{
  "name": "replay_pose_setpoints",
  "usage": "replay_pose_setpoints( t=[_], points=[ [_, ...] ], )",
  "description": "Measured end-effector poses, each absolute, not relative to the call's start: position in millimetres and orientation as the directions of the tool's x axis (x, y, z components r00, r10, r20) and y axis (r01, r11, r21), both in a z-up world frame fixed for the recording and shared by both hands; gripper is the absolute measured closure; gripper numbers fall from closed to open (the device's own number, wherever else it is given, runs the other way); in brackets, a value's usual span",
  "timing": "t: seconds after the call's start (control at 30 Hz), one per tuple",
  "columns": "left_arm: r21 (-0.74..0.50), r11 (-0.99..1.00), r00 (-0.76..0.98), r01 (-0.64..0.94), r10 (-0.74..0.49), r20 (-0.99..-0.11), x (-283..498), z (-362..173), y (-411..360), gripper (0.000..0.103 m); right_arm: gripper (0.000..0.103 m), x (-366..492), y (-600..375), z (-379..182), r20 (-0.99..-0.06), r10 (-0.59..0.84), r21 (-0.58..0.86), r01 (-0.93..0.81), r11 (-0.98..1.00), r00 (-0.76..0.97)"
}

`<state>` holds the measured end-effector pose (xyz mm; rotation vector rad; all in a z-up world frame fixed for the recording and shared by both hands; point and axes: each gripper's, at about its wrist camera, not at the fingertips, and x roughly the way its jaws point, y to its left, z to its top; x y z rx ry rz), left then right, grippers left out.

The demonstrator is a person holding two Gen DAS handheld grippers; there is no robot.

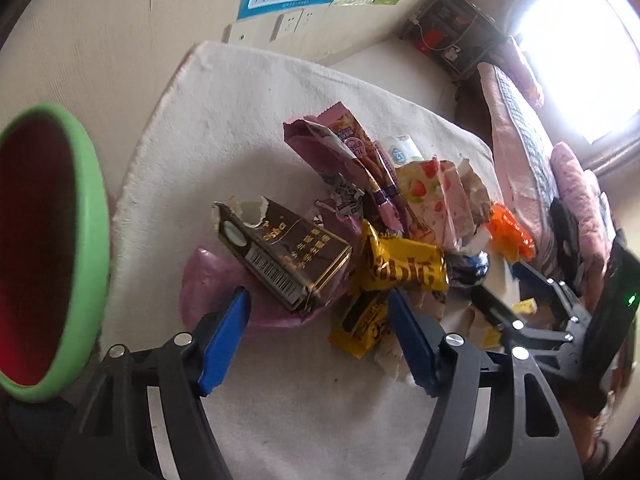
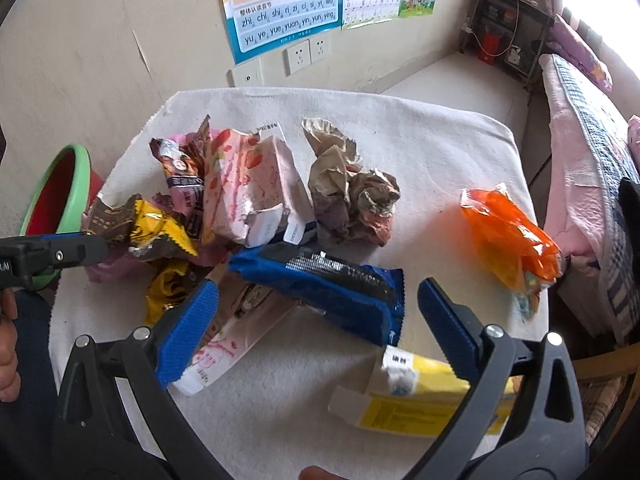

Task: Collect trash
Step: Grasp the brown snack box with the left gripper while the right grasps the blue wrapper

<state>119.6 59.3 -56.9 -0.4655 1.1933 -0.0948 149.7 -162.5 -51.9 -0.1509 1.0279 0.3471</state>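
A pile of trash lies on a white cloth-covered table (image 2: 420, 140). In the left wrist view my left gripper (image 1: 318, 308) is open, its jaws either side of a dark brown and gold box (image 1: 288, 256), with yellow wrappers (image 1: 404, 266) beside it. A green-rimmed red bin (image 1: 48, 248) stands at the left. In the right wrist view my right gripper (image 2: 318, 300) is open, just above a blue wrapper (image 2: 332, 284). Crumpled brown paper (image 2: 348, 188), a pink strawberry packet (image 2: 248, 184), an orange wrapper (image 2: 508, 236) and a yellow box (image 2: 416, 404) lie around. The left gripper (image 2: 52, 252) shows at the left, near the bin (image 2: 60, 196).
A wall with posters (image 2: 280, 4) and sockets (image 2: 298, 56) stands behind the table. A bed with pink bedding (image 2: 580, 168) is at the right, a dark shelf (image 2: 508, 24) in the far corner. The right gripper (image 1: 516, 296) shows at the right in the left wrist view.
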Motion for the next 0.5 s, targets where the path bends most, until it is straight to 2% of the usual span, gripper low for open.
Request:
replay_pose_setpoints(
  t=[0.2, 0.27, 0.33, 0.4, 0.47, 0.5],
  points=[
    [-0.411, 0.888, 0.343, -0.205, -0.328, -0.880, 135, -69, 59, 0.049, 0.005, 160, -161, -63, -0.862, 0.220, 0.046, -0.362, 0.931, 0.456],
    [-0.420, 0.880, 0.340, -0.221, -0.334, -0.879, 138, -72, 59, 0.055, 0.009, 163, -160, -66, -0.863, 0.223, 0.046, -0.368, 0.929, 0.454],
    [-0.441, 0.866, 0.335, -0.235, -0.354, -0.873, 140, -75, 59, 0.060, 0.023, 165, -161, -69, -0.867, 0.232, 0.059, -0.370, 0.927, 0.441],
    [-0.451, 0.859, 0.335, -0.242, -0.362, -0.870, 142, -77, 57, 0.073, 0.031, 167, -162, -71, -0.872, 0.243, 0.079, -0.369, 0.926, 0.425],
    [-0.456, 0.857, 0.340, -0.241, -0.366, -0.866, 140, -77, 56, 0.075, 0.033, 165, -162, -70, -0.867, 0.250, 0.080, -0.375, 0.923, 0.430],
    [-0.457, 0.856, 0.342, -0.241, -0.366, -0.865, 139, -78, 56, 0.078, 0.044, 164, -162, -70, -0.865, 0.255, 0.081, -0.380, 0.922, 0.433]
  ],
)
